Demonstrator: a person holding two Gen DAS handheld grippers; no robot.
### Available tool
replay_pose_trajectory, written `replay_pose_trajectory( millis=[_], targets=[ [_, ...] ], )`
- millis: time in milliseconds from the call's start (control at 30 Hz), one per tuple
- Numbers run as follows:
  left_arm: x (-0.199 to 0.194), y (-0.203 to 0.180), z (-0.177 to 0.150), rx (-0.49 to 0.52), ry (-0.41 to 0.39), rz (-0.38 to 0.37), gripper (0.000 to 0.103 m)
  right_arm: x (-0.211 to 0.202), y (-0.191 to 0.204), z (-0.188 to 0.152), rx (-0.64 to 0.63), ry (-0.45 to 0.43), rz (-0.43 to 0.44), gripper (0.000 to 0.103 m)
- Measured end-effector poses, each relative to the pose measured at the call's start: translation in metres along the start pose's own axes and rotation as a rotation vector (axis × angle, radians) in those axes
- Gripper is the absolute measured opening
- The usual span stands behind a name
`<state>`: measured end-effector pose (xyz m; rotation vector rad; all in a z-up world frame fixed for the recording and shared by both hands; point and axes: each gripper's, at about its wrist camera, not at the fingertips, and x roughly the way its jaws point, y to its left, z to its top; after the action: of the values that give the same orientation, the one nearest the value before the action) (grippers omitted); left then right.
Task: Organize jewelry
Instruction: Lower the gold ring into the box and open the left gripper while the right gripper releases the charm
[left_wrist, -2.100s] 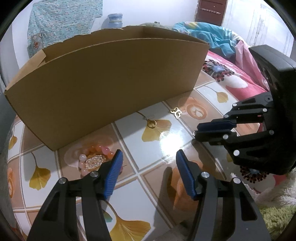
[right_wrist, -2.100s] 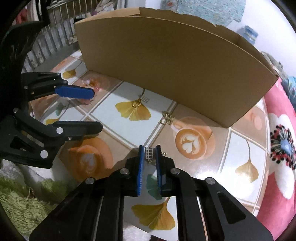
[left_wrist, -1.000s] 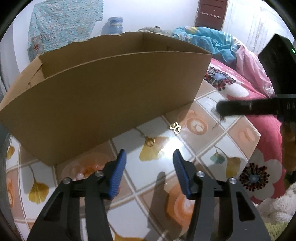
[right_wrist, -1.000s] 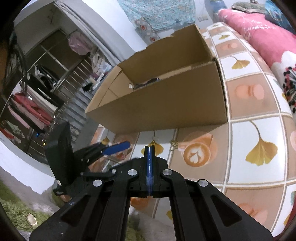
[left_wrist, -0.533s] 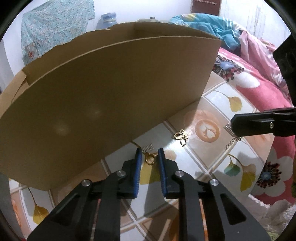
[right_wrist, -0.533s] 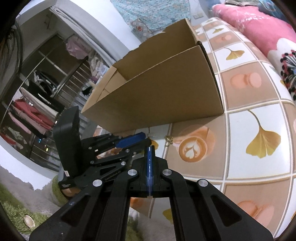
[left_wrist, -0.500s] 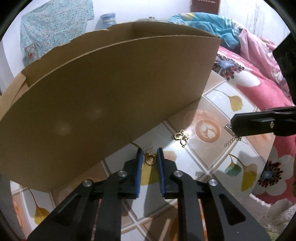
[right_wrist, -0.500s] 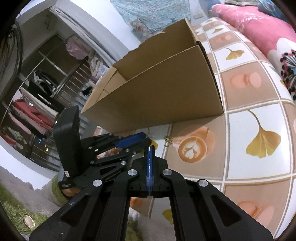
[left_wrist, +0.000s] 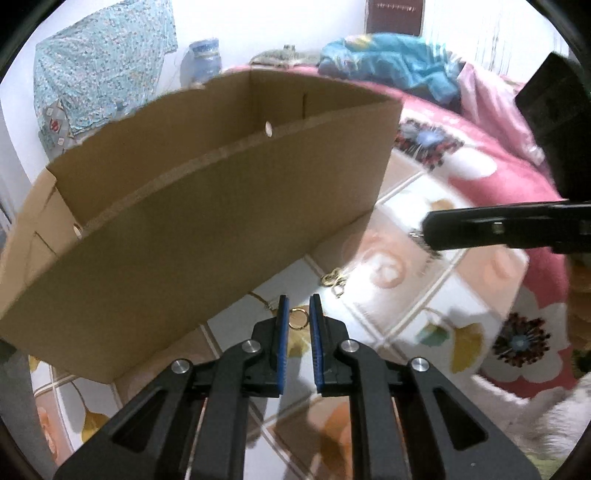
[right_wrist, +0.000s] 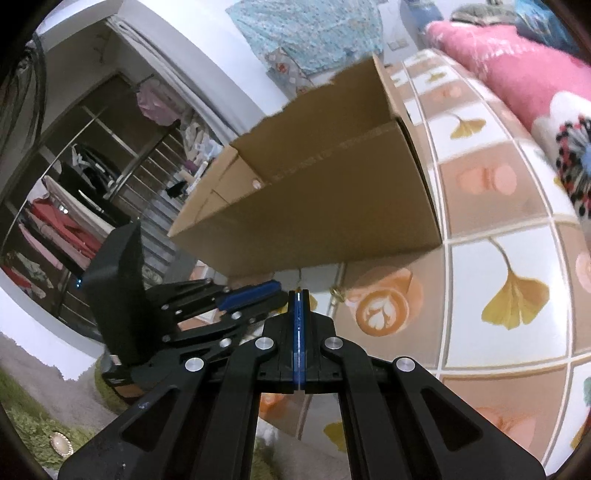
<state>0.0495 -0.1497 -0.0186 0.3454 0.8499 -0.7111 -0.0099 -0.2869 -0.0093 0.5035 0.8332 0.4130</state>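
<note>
L fingers (left_wrist: 298, 312) closed since before, pinching gold ring (left_wrist: 297, 318); R fingers (right_wrist: 299, 295) fully closed.

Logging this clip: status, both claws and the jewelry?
Left claw shut on gold ring. Right claw shut on small chain piece. Gold charm loose beside cardboard box. Nothing blocking.

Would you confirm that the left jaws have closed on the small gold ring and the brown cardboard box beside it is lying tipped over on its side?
Not quite: the brown cardboard box stands upright with its open top facing up, as the left wrist view shows. The rest holds: the left gripper has its jaws closed on the small gold ring.
</note>
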Motion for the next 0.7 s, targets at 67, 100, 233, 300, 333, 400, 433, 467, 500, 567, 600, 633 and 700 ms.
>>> replay_pose_trajectory(
  millis=[67, 100, 233, 300, 333, 400, 433, 467, 500, 567, 600, 633, 700],
  targets=[
    [-0.021, 0.002, 0.005, -0.013, -0.044, -0.028, 0.010, -0.006, 0.009, 0.007, -0.027, -0.023, 0.003, 0.000],
    [-0.032, 0.004, 0.009, -0.025, -0.071, -0.051, 0.010, -0.010, 0.015, 0.012, -0.049, -0.040, 0.009, 0.000],
    [-0.071, 0.014, 0.028, -0.058, -0.167, -0.100, 0.010, -0.022, 0.039, 0.037, -0.135, -0.106, 0.033, 0.000],
    [-0.085, 0.023, 0.043, -0.070, -0.212, -0.115, 0.011, -0.025, 0.050, 0.052, -0.175, -0.136, 0.047, 0.000],
    [-0.088, 0.027, 0.048, -0.077, -0.222, -0.115, 0.011, -0.024, 0.054, 0.058, -0.189, -0.145, 0.046, 0.000],
    [-0.089, 0.038, 0.060, -0.096, -0.230, -0.092, 0.011, -0.020, 0.059, 0.074, -0.215, -0.157, 0.038, 0.000],
    [-0.085, 0.045, 0.067, -0.108, -0.222, -0.081, 0.011, -0.017, 0.058, 0.079, -0.217, -0.154, 0.034, 0.000],
    [-0.079, 0.052, 0.073, -0.129, -0.210, -0.080, 0.011, -0.012, 0.057, 0.084, -0.214, -0.147, 0.028, 0.000],
    [-0.073, 0.059, 0.076, -0.150, -0.192, -0.088, 0.010, -0.007, 0.053, 0.090, -0.208, -0.139, 0.026, 0.000],
    [-0.057, 0.073, 0.083, -0.190, -0.156, -0.107, 0.010, 0.009, 0.046, 0.105, -0.185, -0.100, 0.023, 0.000],
    [-0.046, 0.079, 0.086, -0.208, -0.126, -0.107, 0.010, 0.019, 0.043, 0.111, -0.171, -0.069, 0.019, 0.000],
    [-0.040, 0.083, 0.086, -0.220, -0.104, -0.100, 0.010, 0.025, 0.040, 0.111, -0.162, -0.049, 0.008, 0.000],
    [-0.023, 0.092, 0.088, -0.251, -0.057, -0.111, 0.011, 0.043, 0.035, 0.118, -0.147, 0.014, -0.008, 0.000]
  ],
)
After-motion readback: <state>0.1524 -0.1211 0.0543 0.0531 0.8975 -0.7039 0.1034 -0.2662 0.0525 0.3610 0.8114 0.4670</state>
